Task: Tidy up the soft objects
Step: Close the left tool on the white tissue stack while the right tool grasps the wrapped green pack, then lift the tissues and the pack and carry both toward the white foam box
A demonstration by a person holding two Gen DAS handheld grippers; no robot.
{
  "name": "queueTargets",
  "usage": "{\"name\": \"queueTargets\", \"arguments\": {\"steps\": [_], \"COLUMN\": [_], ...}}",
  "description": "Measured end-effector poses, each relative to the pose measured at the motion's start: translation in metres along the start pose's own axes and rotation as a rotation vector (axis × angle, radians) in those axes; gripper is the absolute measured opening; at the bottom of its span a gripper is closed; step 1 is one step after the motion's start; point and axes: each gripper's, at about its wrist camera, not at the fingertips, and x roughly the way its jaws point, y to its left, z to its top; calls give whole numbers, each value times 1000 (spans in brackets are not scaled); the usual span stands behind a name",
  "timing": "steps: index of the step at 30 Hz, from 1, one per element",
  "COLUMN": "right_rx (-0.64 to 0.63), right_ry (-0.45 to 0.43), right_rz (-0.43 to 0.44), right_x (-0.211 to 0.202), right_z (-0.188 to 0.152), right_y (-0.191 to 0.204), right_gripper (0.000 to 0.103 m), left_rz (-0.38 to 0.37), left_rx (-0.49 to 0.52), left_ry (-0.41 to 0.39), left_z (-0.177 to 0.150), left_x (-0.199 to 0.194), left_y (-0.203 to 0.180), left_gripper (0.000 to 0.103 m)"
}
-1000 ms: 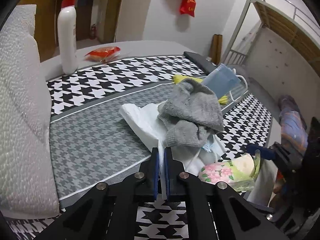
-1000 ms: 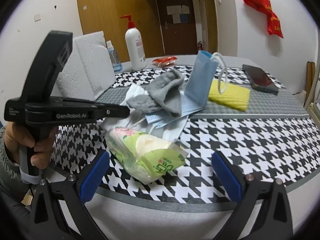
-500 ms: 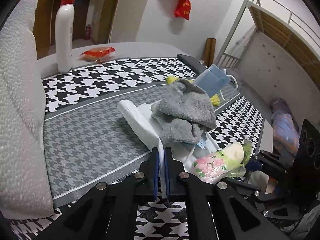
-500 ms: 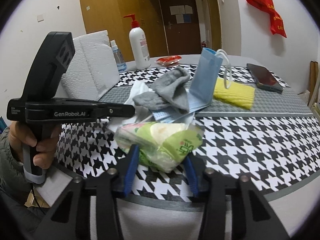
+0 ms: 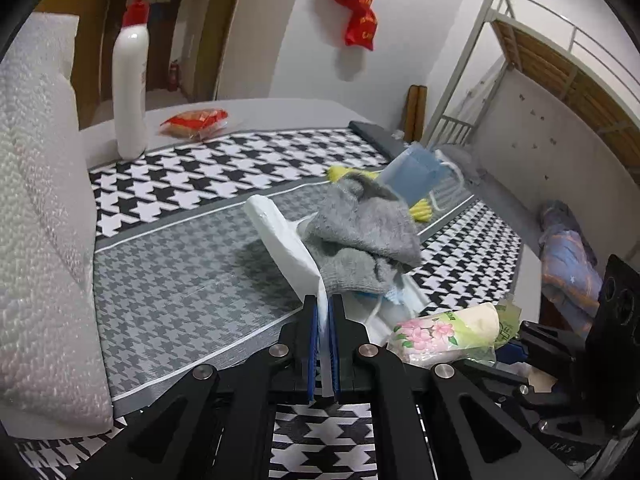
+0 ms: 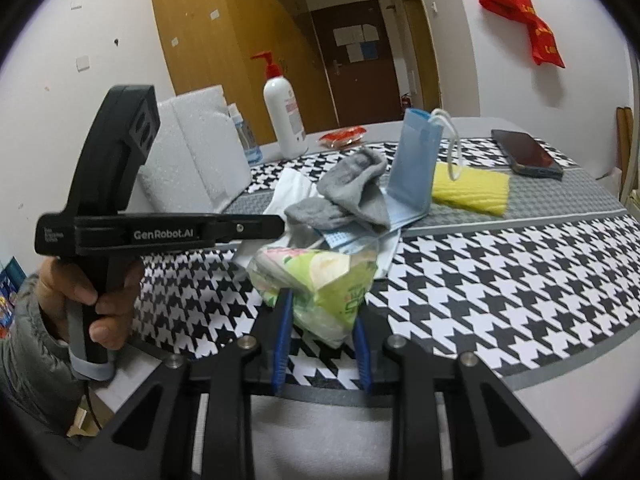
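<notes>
My left gripper [image 5: 323, 312] is shut on the edge of a white cloth [image 5: 280, 240] and lifts it off the houndstooth mat [image 5: 180, 280]. A grey sock [image 5: 360, 240] and blue face masks [image 5: 416, 176] lie on that cloth. My right gripper [image 6: 320, 316] is shut on a green floral tissue pack [image 6: 320, 276], held just above the mat; the pack also shows in the left wrist view [image 5: 448, 332]. A yellow sponge cloth [image 6: 472, 192] lies behind the masks [image 6: 416, 160]. The sock [image 6: 348, 196] sits mid-pile.
A white pump bottle [image 5: 130, 88] and a red snack packet [image 5: 196, 120] stand at the back. White foam blocks [image 5: 36, 240] line the left edge. A phone [image 6: 526, 154] lies at the far right. A bunk bed frame [image 5: 520, 60] is beyond the table.
My right gripper closed on the tissue pack and raised it slightly. My left gripper lifted the white cloth edge, tilting the sock and masks up.
</notes>
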Motion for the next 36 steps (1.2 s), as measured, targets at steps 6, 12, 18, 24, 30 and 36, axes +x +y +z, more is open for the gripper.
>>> {"name": "queueTargets", "arguments": {"steps": [6, 12, 18, 24, 30, 36], "right_rx": [52, 98, 118, 157, 179, 178], "right_ry": [-43, -83, -108, -127, -142, -169], "right_rz": [32, 66, 76, 80, 85, 93], "right_x": [-14, -24, -32, -37, -43, -52], "right_z": [3, 6, 14, 14, 18, 28], "right_y": [-4, -5, -9, -17, -19, -16], "right_gripper": [32, 32, 32, 32, 32, 32], "left_rz": [-39, -77, -72, -87, -80, -75], "left_rx": [18, 16, 63, 107, 130, 141], "left_ry": [-55, -90, -142, -164, -232, -268], "left_z": [1, 4, 6, 6, 11, 14], "left_x": [-11, -18, -28, -31, -48, -64], "left_y": [-7, -7, -21, -31, -35, -40], "left_gripper": [5, 3, 3, 3, 3, 2]}}
